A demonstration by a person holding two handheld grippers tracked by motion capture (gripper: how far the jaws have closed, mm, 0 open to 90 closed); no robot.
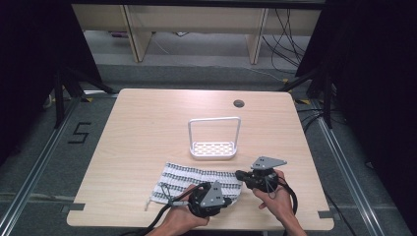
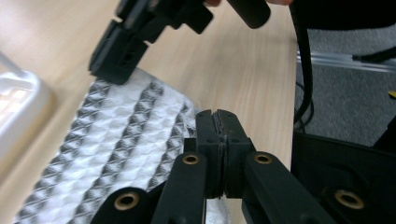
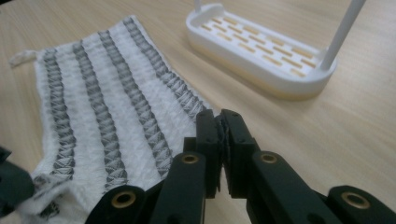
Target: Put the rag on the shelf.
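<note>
The left gripper (image 2: 217, 122) has its jaws pressed together, with a thin edge of the cloth (image 2: 112, 149) seemingly caught between the pads at the cloth's near right corner, though the grip itself is hard to confirm. The right gripper (image 3: 222, 122) likewise shows its jaws together, tips at the cloth's right-hand edge; whether fabric is pinched there cannot be told. In the high view the left gripper (image 1: 227, 201) sits at the front edge of the cloth (image 1: 196, 179) and the right gripper (image 1: 239, 174) at its right end, each held in a hand. The cloth is a white waffle-weave piece with dark grey patterned stripes running along its length, lying mostly flat on the wooden table (image 1: 142, 128), near the front edge, with a small loop at its front left corner. Just behind it stands a white slotted rack (image 1: 213, 150) with a tall wire hoop handle, apart from the cloth.
</note>
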